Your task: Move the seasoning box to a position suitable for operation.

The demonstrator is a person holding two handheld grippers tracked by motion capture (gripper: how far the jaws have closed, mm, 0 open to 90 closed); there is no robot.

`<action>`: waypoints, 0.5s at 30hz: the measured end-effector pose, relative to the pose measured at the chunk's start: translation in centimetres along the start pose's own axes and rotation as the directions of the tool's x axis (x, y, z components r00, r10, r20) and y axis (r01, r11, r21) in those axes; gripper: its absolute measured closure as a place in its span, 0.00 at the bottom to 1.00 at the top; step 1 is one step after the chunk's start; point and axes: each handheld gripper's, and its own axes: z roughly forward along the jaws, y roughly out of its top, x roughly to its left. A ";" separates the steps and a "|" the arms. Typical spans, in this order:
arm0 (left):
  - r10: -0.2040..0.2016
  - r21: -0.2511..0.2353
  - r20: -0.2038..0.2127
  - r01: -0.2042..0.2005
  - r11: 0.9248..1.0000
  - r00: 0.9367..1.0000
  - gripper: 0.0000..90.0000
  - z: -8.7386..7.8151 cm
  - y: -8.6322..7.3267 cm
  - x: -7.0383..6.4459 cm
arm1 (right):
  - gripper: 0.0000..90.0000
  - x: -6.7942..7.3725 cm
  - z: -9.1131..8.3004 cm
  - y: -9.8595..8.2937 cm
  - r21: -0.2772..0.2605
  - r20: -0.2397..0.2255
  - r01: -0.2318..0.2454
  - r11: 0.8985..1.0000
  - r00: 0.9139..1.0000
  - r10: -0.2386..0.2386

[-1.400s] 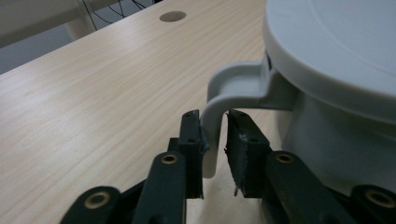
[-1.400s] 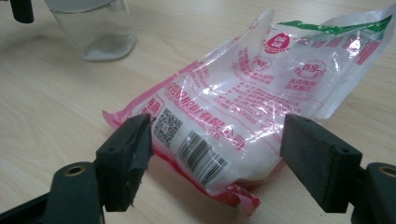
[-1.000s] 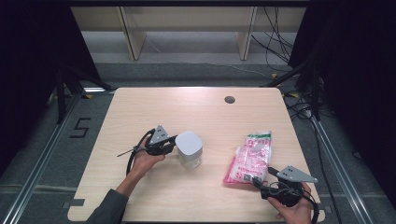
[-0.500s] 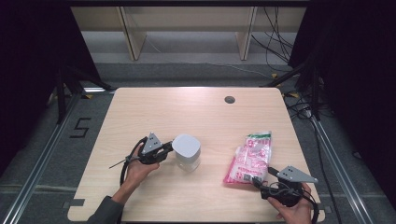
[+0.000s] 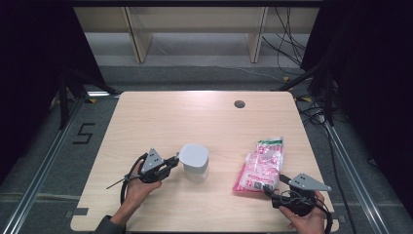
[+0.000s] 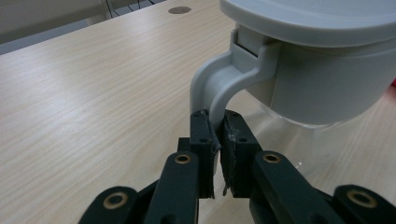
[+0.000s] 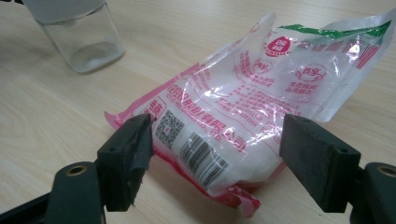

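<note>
Item 1. Clear glass jar with grey lid: upright on the light wood tabletop, near centre, a little left of the middle. Lid square with rounded corners, fitted on top; curved grey latch handle projecting from its left side. Jar body transparent, apparently empty.

Item 2. Left gripper: at the jar's left side, held in a hand reaching in from the near edge. Jaws closed tight on the lower end of the latch handle, almost no gap between them. Grip placed on the handle rather than the body, probably to work the latch or to steady the jar by its only graspable tab.

Item 3. Pink-and-white printed plastic bag of white granules: flat on the tabletop, right of the jar and well apart from it, long axis running near to far. Barcode and QR code at its near end, green band at the far end.

Item 4. Right gripper: low at the near right, just beside the bag's near end. Jaws spread wide, nothing held; bag's near end lying between and beyond them, untouched. Placement likely in readiness for a pinch on that end.

Item 5. Round dark grommet hole: far right part of the tabletop.
</note>
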 end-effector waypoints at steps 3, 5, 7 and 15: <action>0.004 -0.002 -0.004 -0.004 1.000 1.000 0.92 -0.2 -0.1 -0.1 | 0.30 0.0 0.0 0.0 0.000 -0.008 0.003 1.000 1.000 -0.003; 0.013 -0.004 -0.010 -0.013 1.000 1.000 0.92 -0.5 -0.2 -0.5 | 0.30 0.2 -0.1 0.0 0.005 -0.010 -0.025 1.000 1.000 0.025; 0.020 -0.002 -0.011 -0.020 1.000 1.000 0.93 -0.8 -0.3 -0.8 | 0.30 0.2 -0.1 0.0 0.008 -0.013 -0.028 1.000 1.000 0.028; 0.004 -0.008 0.025 -0.004 1.000 1.000 0.93 -1.6 -0.5 -1.3 | 0.30 0.0 -0.1 0.0 -0.006 -0.006 0.012 1.000 1.000 -0.012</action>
